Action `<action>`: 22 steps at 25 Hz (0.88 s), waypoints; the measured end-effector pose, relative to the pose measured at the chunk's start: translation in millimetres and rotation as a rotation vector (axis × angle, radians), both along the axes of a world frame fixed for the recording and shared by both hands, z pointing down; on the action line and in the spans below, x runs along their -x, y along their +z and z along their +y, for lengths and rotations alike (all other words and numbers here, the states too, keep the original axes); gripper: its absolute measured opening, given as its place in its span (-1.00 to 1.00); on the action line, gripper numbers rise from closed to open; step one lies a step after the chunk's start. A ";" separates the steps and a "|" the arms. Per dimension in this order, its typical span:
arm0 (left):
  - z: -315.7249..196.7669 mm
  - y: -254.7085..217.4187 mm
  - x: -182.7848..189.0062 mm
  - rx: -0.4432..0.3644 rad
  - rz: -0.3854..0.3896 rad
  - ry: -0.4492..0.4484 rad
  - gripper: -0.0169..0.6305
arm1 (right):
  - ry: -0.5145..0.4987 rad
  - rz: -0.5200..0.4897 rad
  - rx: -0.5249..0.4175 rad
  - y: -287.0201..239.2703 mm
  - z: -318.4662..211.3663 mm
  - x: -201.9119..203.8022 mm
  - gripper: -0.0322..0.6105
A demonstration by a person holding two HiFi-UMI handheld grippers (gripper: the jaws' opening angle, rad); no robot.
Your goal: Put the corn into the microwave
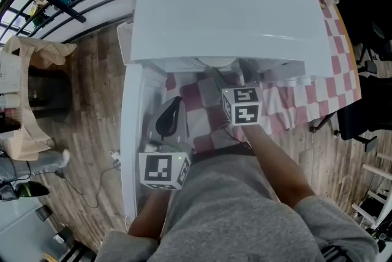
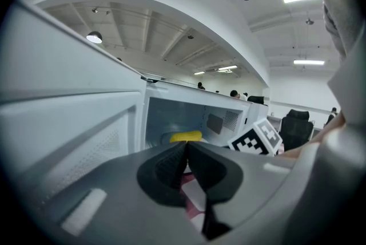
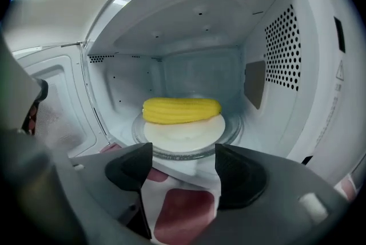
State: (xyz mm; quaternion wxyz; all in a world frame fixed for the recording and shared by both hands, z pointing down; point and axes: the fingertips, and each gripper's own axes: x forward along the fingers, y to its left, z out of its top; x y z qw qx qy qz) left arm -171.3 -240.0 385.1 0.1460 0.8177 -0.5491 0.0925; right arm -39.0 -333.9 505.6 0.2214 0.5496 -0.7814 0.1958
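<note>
Corn: a bare yellow cob (image 3: 181,110) with rows of kernels running along its length. It lies on its side across the far part of a white plate (image 3: 183,132).
Where it is: inside the microwave (image 3: 286,66), where the plate sits on the glass turntable (image 3: 231,134), about centred in the cavity.
Why there: centred on the turntable, the cob should clear the walls if it turns, so the placing looks done.
Right gripper (image 3: 183,152): its jaws are spread wide with nothing between them. It is in front of the cavity mouth, over the red-and-white checked cloth (image 3: 183,209), and aimed at the plate.
Why so: spread jaws apart from the plate suggest the load is let go and the gripper is free to move off.
Left gripper (image 2: 187,149): its jaws are pressed together and hold nothing. It hangs beside the open door (image 1: 131,132), facing the cavity.
Why so: it seems parked clear of the opening and handy for the door.
Door: swung fully open to the left, so closing it is likely what remains.
</note>
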 end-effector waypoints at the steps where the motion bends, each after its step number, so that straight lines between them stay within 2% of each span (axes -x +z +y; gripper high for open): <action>1: -0.5 0.5 -0.3 0.001 0.000 -0.001 -0.91 | -0.003 0.005 -0.002 -0.4 0.4 0.1 0.16; 4: -1.3 0.3 -3.0 0.001 0.005 0.003 -0.91 | -0.011 0.021 -0.020 -2.8 3.9 -1.7 0.05; 5: -1.1 -0.6 -3.7 -0.001 0.007 0.004 -0.91 | -0.015 0.026 -0.032 -5.2 6.6 -3.8 -0.12; 7: -0.9 -3.5 -3.2 -0.008 0.011 0.003 -0.91 | -0.042 0.029 -0.071 -14.2 13.4 -7.1 -0.31; 9: 0.2 -5.8 -2.0 -0.013 0.014 -0.001 -0.91 | -0.111 0.009 -0.130 -31.6 22.9 -6.9 -0.48; 13: 5.8 -5.0 -2.6 -0.016 0.015 0.002 -0.91 | -0.333 -0.084 -0.254 -80.8 52.7 0.2 -0.86; 17: 8.6 -7.0 -9.4 -0.026 0.017 0.034 -0.91 | -0.441 -0.120 -0.317 -130.4 77.5 -6.1 -0.90; 22: 17.3 -16.6 -26.0 -0.045 0.025 0.076 -0.91 | -0.454 -0.133 -0.371 -192.3 112.9 -29.2 -0.90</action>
